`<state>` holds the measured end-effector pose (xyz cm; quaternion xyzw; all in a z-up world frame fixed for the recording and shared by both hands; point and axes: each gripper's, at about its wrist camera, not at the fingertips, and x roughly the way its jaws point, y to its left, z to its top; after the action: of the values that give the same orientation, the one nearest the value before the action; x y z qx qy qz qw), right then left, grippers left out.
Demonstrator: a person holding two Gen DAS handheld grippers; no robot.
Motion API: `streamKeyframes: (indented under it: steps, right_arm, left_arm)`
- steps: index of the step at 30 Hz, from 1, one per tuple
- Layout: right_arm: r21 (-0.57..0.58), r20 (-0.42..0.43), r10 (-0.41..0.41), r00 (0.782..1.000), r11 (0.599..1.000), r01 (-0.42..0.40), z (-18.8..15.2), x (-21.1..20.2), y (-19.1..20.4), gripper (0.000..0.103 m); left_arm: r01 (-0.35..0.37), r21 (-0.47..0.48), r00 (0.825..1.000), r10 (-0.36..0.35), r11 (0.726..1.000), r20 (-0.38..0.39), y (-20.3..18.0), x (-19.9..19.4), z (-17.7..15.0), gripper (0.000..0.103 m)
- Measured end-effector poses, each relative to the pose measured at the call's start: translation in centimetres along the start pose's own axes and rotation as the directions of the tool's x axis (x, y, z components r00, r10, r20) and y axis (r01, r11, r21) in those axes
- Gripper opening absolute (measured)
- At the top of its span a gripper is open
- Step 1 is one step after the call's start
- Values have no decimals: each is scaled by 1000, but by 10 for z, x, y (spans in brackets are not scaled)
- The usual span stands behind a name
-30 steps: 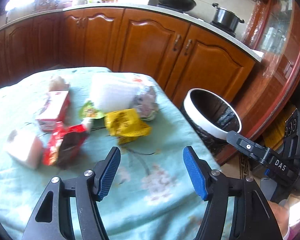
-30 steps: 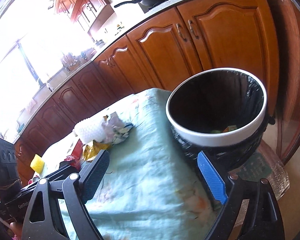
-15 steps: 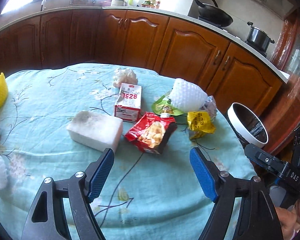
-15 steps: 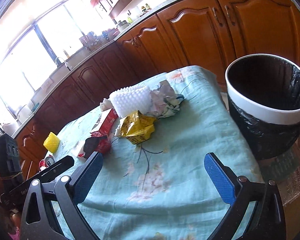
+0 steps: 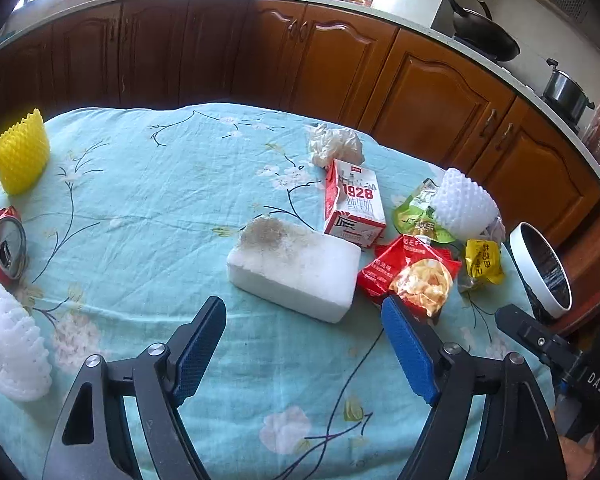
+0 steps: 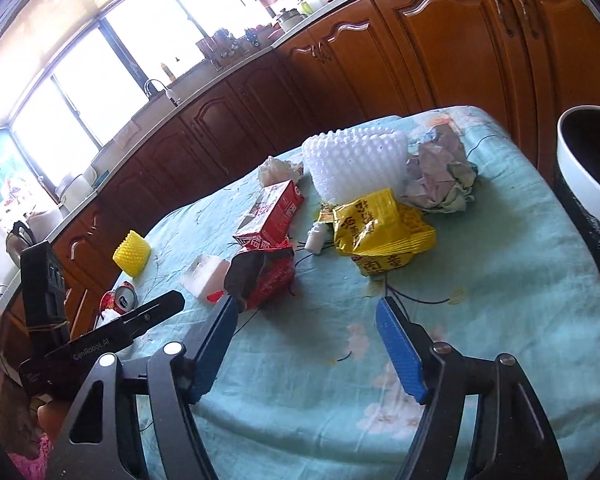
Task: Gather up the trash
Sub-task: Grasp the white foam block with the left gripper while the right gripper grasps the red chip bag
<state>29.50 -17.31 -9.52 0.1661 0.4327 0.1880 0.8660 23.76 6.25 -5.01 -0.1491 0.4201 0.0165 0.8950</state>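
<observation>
Trash lies on a teal flowered tablecloth point(image 5: 148, 200). A white foam block point(image 5: 296, 268) sits just beyond my open, empty left gripper point(image 5: 304, 316). Beside it are a red snack bag point(image 5: 412, 276), a red-and-white milk carton point(image 5: 356, 204), a yellow packet point(image 5: 482, 260), white foam netting point(image 5: 466, 208) and crumpled tissue point(image 5: 334, 146). The white bin with a black liner point(image 5: 540, 272) stands off the table's right edge. My right gripper point(image 6: 306, 320) is open and empty above the cloth, short of the red bag point(image 6: 266, 276) and yellow packet point(image 6: 380, 226); the bin point(image 6: 588, 172) is at its right.
A yellow foam net point(image 5: 20, 152), a crushed red can point(image 5: 2, 246) and more white netting point(image 5: 8, 348) lie at the table's left. Crumpled paper point(image 6: 440, 172) sits near the right edge. Wooden cabinets point(image 5: 340, 60) with a counter, wok and pot run behind the table.
Both grippers have swung left, away from the bin and toward the trash pile. The left view now takes in the table's left side; the bin has slid to the right edge of the right view.
</observation>
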Motion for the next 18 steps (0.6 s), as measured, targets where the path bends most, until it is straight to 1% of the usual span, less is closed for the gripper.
streamKeyframes:
  steps: [1,2,8,9,10,11,12,13,16,18]
  right_arm:
    - [4,-8,8,1000,1000,-8,1,5,1,65]
    - [10,-21,16,1000,1000,-16,3,12,1,65]
    - [33,-81,31,996,999,-29,15,48,2,56]
    - [35,-89,33,995,999,-30,16,54,3,51]
    - [37,-94,34,995,999,-31,18,58,2,42]
    - [41,-100,32,994,999,-28,19,62,2,35]
    - [42,-104,28,994,999,-24,20,63,1,19]
    - [43,-103,25,994,999,-20,20,63,1,7]
    - [25,-80,23,997,999,-21,18,51,1,2]
    - [18,-65,21,998,1000,-19,17,40,-1,2]
  left_arm:
    - [-6,9,1000,6,1000,-3,0,3,3,83]
    - [-11,21,1000,12,1000,-7,0,10,7,84]
    - [-20,84,999,24,996,-45,-3,41,19,86]
    - [-19,91,998,24,996,-51,-3,46,20,86]
    - [-17,95,998,23,995,-61,-2,51,22,86]
    - [-19,96,997,26,995,-70,-1,56,23,86]
    - [-16,97,997,24,995,-73,1,59,23,86]
    - [-10,97,997,17,995,-70,1,61,23,84]
    - [-17,113,998,23,993,-52,0,62,21,80]
    - [-25,128,999,30,991,-36,-3,59,18,78]
